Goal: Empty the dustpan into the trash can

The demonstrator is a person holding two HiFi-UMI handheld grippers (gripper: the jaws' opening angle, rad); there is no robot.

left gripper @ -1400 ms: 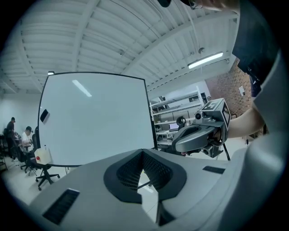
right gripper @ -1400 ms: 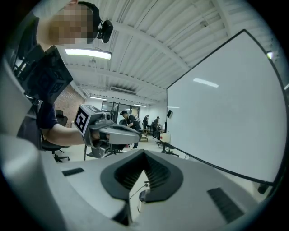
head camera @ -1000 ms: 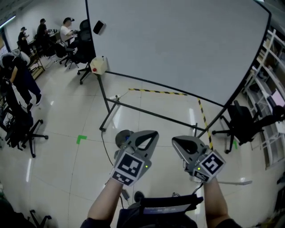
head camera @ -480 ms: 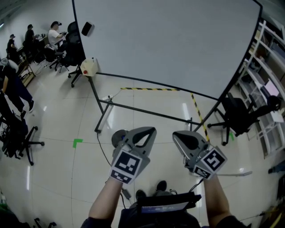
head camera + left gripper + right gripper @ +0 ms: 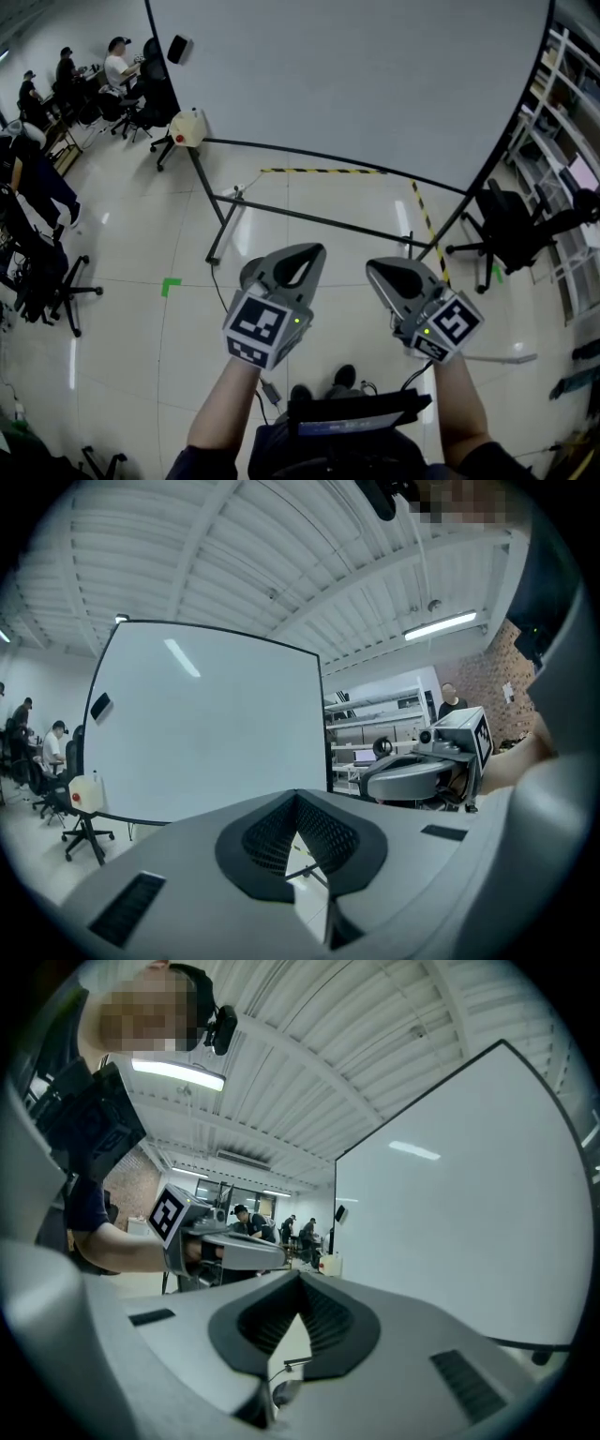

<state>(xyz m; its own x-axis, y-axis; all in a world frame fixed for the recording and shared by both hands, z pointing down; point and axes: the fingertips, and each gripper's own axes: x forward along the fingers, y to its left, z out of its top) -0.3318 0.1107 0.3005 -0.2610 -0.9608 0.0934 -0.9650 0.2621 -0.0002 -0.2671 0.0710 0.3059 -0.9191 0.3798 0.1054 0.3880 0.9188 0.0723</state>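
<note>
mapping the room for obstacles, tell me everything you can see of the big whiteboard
The whiteboard is a large, blank, pale grey panel in a thin dark frame, standing upright on dark metal legs on the shiny floor. A small black box sits by its upper left edge, a cream device at its lower left corner.

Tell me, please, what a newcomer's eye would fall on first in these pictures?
The big whiteboard on its black frame fills the top of the head view. Below it, low in the picture, the left hand-held gripper and the right hand-held gripper are side by side over the shiny floor, both shut and empty. Seated people work at desks in the far upper left corner.
</note>
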